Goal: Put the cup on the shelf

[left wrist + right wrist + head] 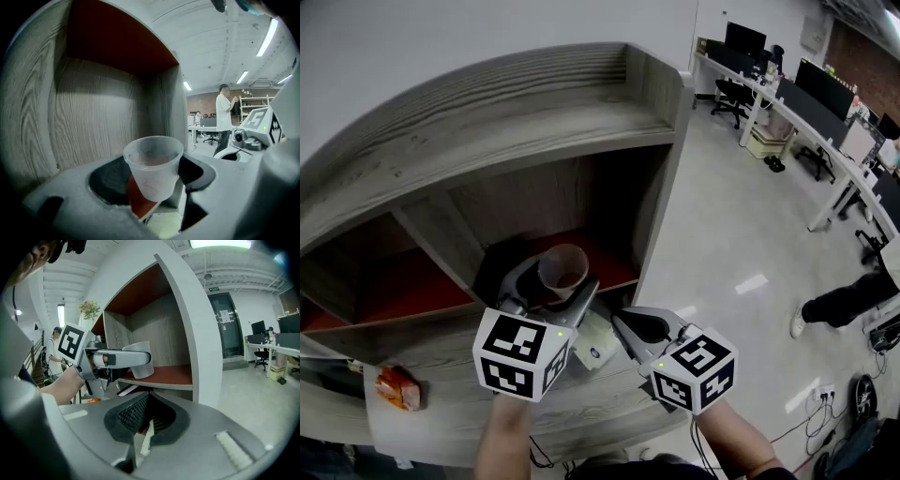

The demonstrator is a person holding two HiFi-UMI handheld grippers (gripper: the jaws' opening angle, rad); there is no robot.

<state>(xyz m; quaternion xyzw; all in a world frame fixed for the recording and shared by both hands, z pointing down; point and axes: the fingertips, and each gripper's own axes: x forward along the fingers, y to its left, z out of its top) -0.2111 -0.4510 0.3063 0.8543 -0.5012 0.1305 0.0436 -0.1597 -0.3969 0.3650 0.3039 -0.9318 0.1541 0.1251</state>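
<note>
A translucent plastic cup stands upright between the jaws of my left gripper, which is shut on its sides. The left gripper view shows the cup close up, in front of the compartment's wooden back wall. From the right gripper view the cup sits low over the front of the red shelf; I cannot tell if it touches. My right gripper hangs just right of the left one, in front of the shelf unit, jaws shut and holding nothing.
The wooden shelf unit has a side wall right of the compartment. An orange packet and a white item lie on the lower board. Desks and chairs stand on the floor, and a person's leg is at the right.
</note>
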